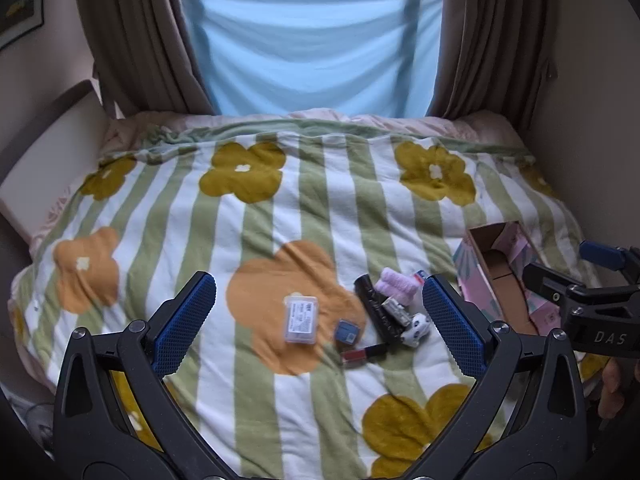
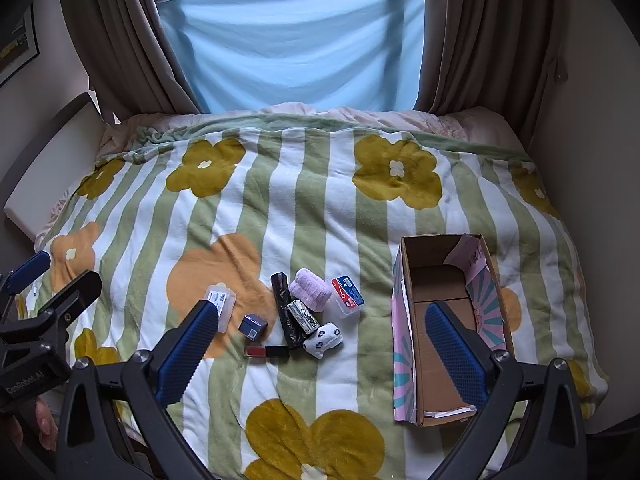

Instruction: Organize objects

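Presently both the left gripper (image 1: 320, 320) and right gripper (image 2: 322, 344) are held spread and empty above the small items (image 2: 298, 312) clustered on the blanket (image 2: 280, 200), presumably for loading into the open box (image 2: 440, 280) beside them.

Wide stretches of the flowered blanket (image 2: 312, 200) are lying bare toward its far edge and left side. A tight cluster of small items (image 2: 304, 312) is crowding the near middle; the open cardboard box (image 2: 424, 360) is blocking the right edge.
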{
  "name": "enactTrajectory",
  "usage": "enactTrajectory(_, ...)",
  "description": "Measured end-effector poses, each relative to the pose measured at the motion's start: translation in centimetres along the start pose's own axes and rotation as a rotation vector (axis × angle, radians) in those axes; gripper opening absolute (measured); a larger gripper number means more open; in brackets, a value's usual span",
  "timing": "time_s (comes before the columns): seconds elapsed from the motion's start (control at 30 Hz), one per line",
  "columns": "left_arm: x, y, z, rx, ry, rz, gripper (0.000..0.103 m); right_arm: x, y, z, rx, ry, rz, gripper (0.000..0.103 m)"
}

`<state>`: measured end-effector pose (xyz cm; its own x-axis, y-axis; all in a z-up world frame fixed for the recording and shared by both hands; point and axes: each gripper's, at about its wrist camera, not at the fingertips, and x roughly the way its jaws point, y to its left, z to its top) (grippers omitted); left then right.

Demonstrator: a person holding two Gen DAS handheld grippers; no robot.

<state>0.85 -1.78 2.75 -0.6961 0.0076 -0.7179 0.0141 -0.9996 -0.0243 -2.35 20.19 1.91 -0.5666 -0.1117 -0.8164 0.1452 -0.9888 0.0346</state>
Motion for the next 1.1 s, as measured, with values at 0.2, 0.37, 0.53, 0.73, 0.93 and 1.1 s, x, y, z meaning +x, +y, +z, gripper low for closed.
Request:
enactTrajectory(0.2, 0.14, 0.36, 0.30, -0.047, -0.001, 0.001, 0.102, -0.03, -0.02, -0.08, -0.003, -0.002, -0.001, 0.103)
enactTrajectory(0.37, 0.45, 0.16, 0.24, -0.016, 0.031, 0.030, 0.102, -0.06, -0.02, -0.07, -0.002, -0.002, 0.002, 0.103)
enactTrajectory(0.53, 0.50, -0.18, 0.02, 0.011, 0.048, 0.062, 0.102, -0.08, 0.09, 0.00, -0.003, -0.003, 0.002, 0.103)
enactTrajectory(0.73, 0.20, -0.03, -0.04, 0.026, 0.027, 0.057, 0.102, -0.13, 0.12, 0.02, -0.006, -0.006, 0.002, 0.103)
enactTrajectory(0.93, 0.31, -0.08, -0.03, 0.046, 0.024, 0.049, 0.102, -0.11, 0.20, 0.34, -0.006, -0.007, 0.002, 0.103)
enactTrajectory(1.1, 0.47, 0.12, 0.04, 0.035, 0.032, 0.038, 0.102, -0.12, 0.38, 0.80, -0.004, -0.009, 0.007, 0.103)
